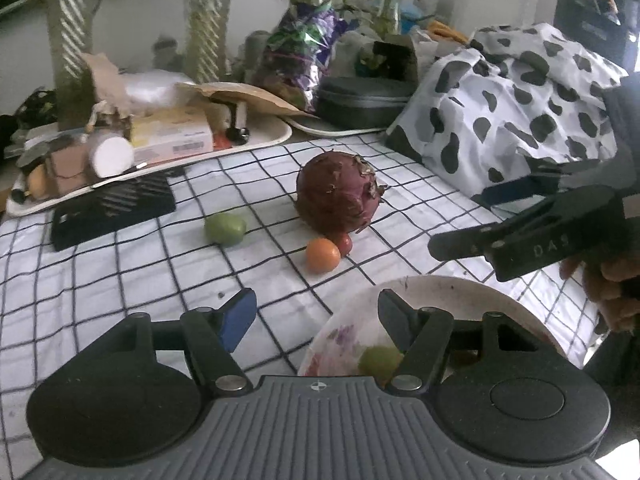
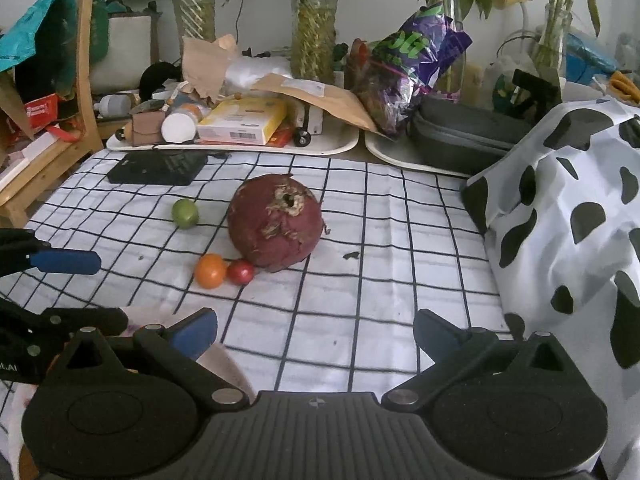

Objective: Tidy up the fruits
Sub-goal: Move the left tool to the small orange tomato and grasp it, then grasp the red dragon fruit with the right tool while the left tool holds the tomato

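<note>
— Cluttered trays, potted plants and a cow-print cloth (image 2: 568, 208) are seen behind a table (image 2: 360, 312) covered with a white grid-checked sheet. What is laid out on it?

— A large purple-red round vegetable (image 2: 276, 222) is seen at the middle, its skin flaking. Touching its near left side, a small red fruit (image 2: 240, 271) is found, and an orange fruit (image 2: 210, 270) is pressed against that one. A green fruit (image 2: 185, 213) is set apart, farther back and to the left.

— And where is the fruit meant to be gathered?

— Probably in the plate (image 1: 460, 292), which is seen just under the left gripper (image 1: 316, 316); one green fruit in the plate (image 1: 378, 360) is already held there, partly hidden by a finger.

— How are the grippers set?

— Both are spread wide and nothing is held in either. The right gripper (image 2: 316, 334) is pointed straight at the vegetable, with the orange and red pair lying ahead and to its left.

— Which is nearer to the pair?

— From the left wrist view the pair is seen almost dead ahead, between the fingers' line, so the left gripper is judged somewhat better placed. The fruits are round, so no long axis is offered; the orange one's contact with the red one is the point to be minded.
</note>
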The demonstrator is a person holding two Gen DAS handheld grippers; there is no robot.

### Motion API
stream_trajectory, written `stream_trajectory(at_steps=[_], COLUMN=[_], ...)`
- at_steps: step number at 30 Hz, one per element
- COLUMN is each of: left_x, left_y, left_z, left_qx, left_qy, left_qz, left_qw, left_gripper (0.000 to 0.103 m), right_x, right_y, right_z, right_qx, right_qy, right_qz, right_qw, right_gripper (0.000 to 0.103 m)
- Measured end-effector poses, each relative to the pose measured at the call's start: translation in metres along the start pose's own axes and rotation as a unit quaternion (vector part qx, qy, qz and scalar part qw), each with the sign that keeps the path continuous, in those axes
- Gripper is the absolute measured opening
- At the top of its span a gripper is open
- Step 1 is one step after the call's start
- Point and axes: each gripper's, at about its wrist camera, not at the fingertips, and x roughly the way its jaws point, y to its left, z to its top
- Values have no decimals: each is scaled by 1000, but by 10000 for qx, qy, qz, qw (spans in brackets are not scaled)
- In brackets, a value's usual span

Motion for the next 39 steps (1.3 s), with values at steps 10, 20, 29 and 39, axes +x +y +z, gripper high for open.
stream_trajectory(at_steps=[10, 20, 29, 39], left_x=[40, 77, 82, 69], left_y=[15, 20, 24, 45], left_z=[19, 30, 33, 41], left_qx=[99, 447, 445, 27], left_qy=[206, 537, 521, 238], left_qz=[-515, -927, -917, -542], left_qw=[9984, 9932, 9934, 9982], left_gripper=[53, 36, 25, 25], right_x=[27, 47, 56, 80], right_y=[-13, -21, -16, -4], right_z=[22, 37, 46, 58], right_qx=[-48, -180, -325, -390], right_qy=[-13, 12, -43, 17], right_qz=[17, 29, 358, 735], right_qw=[10000, 9998, 9988, 9965], right_gripper=[103, 103, 103, 103])
